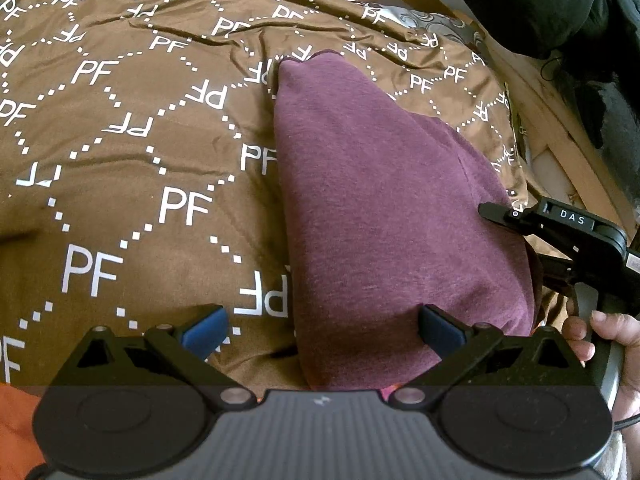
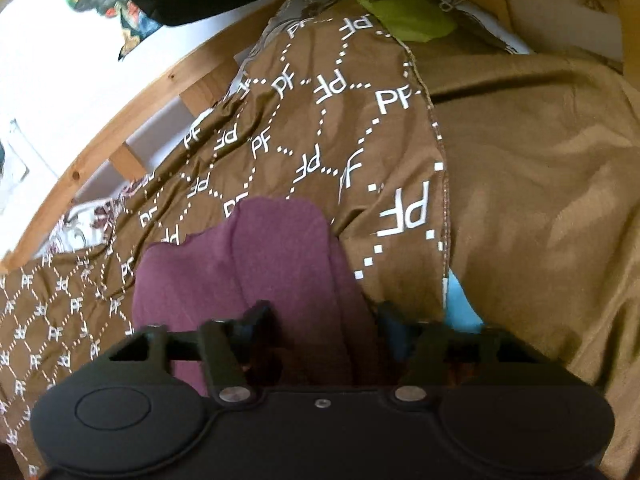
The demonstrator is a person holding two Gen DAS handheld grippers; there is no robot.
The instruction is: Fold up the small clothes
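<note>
One maroon garment (image 1: 384, 216), folded long and smooth, lies on my brown bedspread (image 1: 120, 128). Left gripper (image 1: 320, 332) gapes empty at 6 o'clock; right gripper (image 2: 324, 328) straddles cloth, grip unclear.

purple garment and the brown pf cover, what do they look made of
Purple garment: looks like soft knit jersey, matte, with a heathered, faintly fuzzy face. Brown cover: seemingly smooth woven fabric with a slight sheen, crisp creases and flat white printed letters.

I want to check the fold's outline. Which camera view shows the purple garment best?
The left wrist view: the purple garment lies sharp and almost whole on the brown bedspread. The right wrist view shows it blurred, its near part behind the tongs.
</note>
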